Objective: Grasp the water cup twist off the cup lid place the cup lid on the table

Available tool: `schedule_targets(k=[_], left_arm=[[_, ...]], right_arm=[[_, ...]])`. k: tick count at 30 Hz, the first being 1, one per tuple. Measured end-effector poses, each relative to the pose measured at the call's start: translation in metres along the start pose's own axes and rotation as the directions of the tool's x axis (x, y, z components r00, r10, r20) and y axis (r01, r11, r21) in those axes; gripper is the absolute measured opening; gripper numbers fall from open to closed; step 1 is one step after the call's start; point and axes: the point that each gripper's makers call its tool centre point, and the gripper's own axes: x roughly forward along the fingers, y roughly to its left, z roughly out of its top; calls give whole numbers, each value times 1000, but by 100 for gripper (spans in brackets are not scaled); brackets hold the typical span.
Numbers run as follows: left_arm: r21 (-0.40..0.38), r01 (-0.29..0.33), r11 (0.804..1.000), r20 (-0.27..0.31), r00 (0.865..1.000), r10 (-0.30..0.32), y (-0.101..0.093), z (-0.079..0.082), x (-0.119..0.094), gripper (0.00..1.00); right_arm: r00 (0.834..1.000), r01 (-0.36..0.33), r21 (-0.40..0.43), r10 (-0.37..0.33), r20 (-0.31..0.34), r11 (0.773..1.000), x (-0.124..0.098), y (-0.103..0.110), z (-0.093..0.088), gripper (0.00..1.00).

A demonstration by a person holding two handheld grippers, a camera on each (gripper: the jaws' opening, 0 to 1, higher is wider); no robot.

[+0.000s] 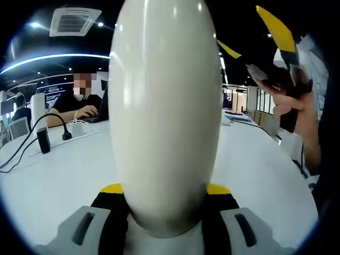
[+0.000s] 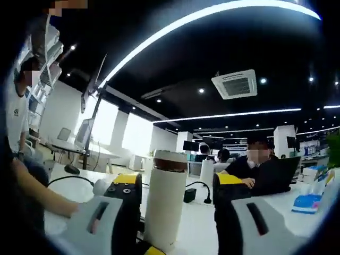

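Your left claw [image 1: 164,204] is clamped on the cup [image 1: 166,111]: in the left gripper view the two yellow-tipped jaws press against its white body from either side, low on the rounded part nearest the camera. The cup runs straight away from the lens, so its far end is hidden. Behind it lies the white surface [image 1: 58,175], with a black cable and plug at the left and a person seated at a laptop beyond.

At the upper right of that view your right claw [image 1: 255,40] hangs in the air, well above the surface and apart from the cup. A hand [image 1: 297,114] grips its handle from below, wrist bent, and the two yellow tips point up and leftward with a gap between them.

In the right gripper view your right claw [image 2: 178,183] stands spread, its jaws rising either side of the cup [image 2: 166,199] without touching it; nothing is held between them. The cup stands upright in the gap, farther off than the jaws, with the brownish lid [image 2: 170,157] seated on top. At the cup's foot a yellow tip of the left claw [image 2: 151,248] shows at the bottom edge. Your left arm [image 2: 37,196] reaches in from the left, forearm level. Around lie the surface [image 2: 196,223], a cable, people seated at the far side, and a blue box at the right.
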Motion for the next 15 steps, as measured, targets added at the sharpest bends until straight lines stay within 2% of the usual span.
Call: schedule_targets(k=[3, 5, 11, 15], left_arm=[[0, -2, 1000, 0, 1000, 2, 0, 0, 0, 55], [-1, -4, 1000, 0, 1000, 4, 1, 0, 0, 55], [-1, -6, 1000, 0, 1000, 6, 0, 0, -1, 55], [-1, -6, 1000, 0, 1000, 6, 0, 0, -1, 55]], right_arm=[[998, 65, -63, -65, -1, 996, 6, 3, 5, 56], [994, 109, -139, -109, 5, 984, 14, 5, 11, 55], [990, 140, -138, -139, 11, 981, 38, 3, 19, 51], [990, 138, -112, -140, -17, 984, 55, 1, 11, 51]])
